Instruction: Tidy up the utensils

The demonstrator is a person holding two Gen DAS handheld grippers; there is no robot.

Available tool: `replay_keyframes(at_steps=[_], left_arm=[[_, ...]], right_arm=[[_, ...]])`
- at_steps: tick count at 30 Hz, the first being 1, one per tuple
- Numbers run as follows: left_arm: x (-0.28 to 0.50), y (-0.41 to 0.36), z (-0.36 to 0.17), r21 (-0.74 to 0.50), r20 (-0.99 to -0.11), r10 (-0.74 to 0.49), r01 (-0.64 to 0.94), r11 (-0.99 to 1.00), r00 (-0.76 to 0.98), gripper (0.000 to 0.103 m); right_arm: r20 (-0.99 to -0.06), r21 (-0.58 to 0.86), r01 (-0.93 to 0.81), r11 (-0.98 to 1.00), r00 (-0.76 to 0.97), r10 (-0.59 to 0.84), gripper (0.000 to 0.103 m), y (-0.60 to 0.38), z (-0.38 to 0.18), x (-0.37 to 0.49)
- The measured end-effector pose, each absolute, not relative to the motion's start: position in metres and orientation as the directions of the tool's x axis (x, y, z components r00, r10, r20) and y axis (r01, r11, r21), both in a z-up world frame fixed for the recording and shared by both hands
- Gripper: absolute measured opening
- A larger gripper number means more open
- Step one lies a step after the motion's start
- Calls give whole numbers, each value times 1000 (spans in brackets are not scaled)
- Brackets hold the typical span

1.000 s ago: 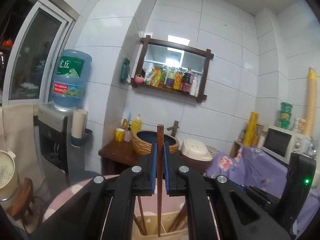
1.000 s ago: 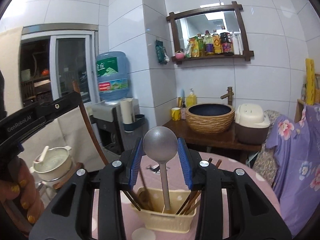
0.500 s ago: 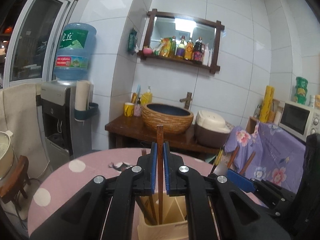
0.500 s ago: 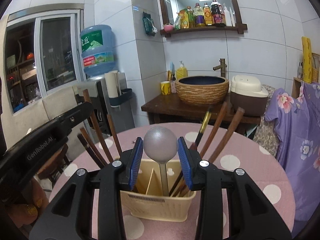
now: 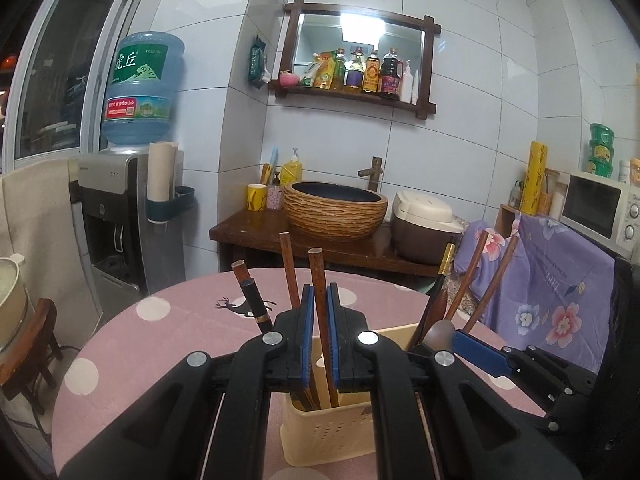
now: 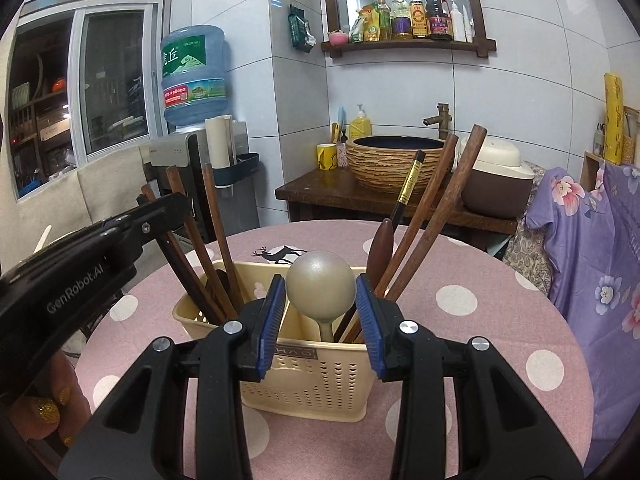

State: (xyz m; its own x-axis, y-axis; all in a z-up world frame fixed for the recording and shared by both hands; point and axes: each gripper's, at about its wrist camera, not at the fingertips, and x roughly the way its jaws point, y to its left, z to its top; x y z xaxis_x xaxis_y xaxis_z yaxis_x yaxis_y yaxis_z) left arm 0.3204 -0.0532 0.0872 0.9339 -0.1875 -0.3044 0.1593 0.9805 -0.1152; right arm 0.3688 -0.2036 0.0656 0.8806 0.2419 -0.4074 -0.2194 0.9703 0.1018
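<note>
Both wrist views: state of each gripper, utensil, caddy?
Left gripper: shut on chopstick, tip down in caddy.
Right gripper: shut on spoon, handle down in caddy.
Caddy: upright on table, holding chopsticks in both end compartments.

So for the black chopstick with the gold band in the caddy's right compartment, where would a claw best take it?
Grip the black gold-banded chopstick on its free upper shaft near the gold band, coming from above with the fingers across the stick. It leans up and right out of the cream caddy, its lower part crowded by the brown chopsticks and dark wooden spoon.
</note>
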Motion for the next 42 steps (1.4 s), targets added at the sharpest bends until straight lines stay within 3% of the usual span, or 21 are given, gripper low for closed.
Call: replay_keyframes(at_steps=[3, 5, 7, 8, 11, 13, 16, 18, 32, 42], left_arm=[[317, -52, 88, -129, -304, -200, 168, 977, 931, 8], [313, -51, 90, -124, -297, -199, 169, 978, 934, 16], [303, -49, 93, -121, -277, -199, 171, 978, 940, 42], [297, -47, 94, -122, -259, -198, 171, 978, 945, 49], [274, -40, 99, -118, -214, -192, 169, 978, 958, 64], [257, -34, 101, -105, -188, -182, 164, 981, 965, 80], [232, -24, 99, -100, -163, -177, 162, 982, 971, 96], [216, -18, 93, -100, -164, -183, 168, 981, 969, 98], [96, 1, 12, -175, -272, -142, 96, 980, 952, 98], [25, 10, 7, -133, -233, -63, 33, 991, 970, 98]], right_arm=[[-394, 115, -220, 969, 885, 247, 41, -207, 65, 364], [-380, 117, -219, 969, 891, 248, 48, -210, 66, 359], [-364, 114, -218, 969, 899, 245, 49, -212, 68, 351], [-355, 107, -216, 970, 903, 241, 50, -213, 68, 345], [-333, 99, -197, 975, 917, 219, 64, -219, 70, 328], [-319, 94, -185, 978, 925, 205, 69, -224, 71, 312], [-301, 94, -146, 985, 939, 168, 90, -232, 70, 285], [-282, 109, -123, 986, 948, 149, 97, -238, 65, 261], [-301, 105, -34, 994, 951, 65, 97, -242, 4, 112], [-244, 91, 30, 995, 970, -7, 97, -250, 6, 35]])
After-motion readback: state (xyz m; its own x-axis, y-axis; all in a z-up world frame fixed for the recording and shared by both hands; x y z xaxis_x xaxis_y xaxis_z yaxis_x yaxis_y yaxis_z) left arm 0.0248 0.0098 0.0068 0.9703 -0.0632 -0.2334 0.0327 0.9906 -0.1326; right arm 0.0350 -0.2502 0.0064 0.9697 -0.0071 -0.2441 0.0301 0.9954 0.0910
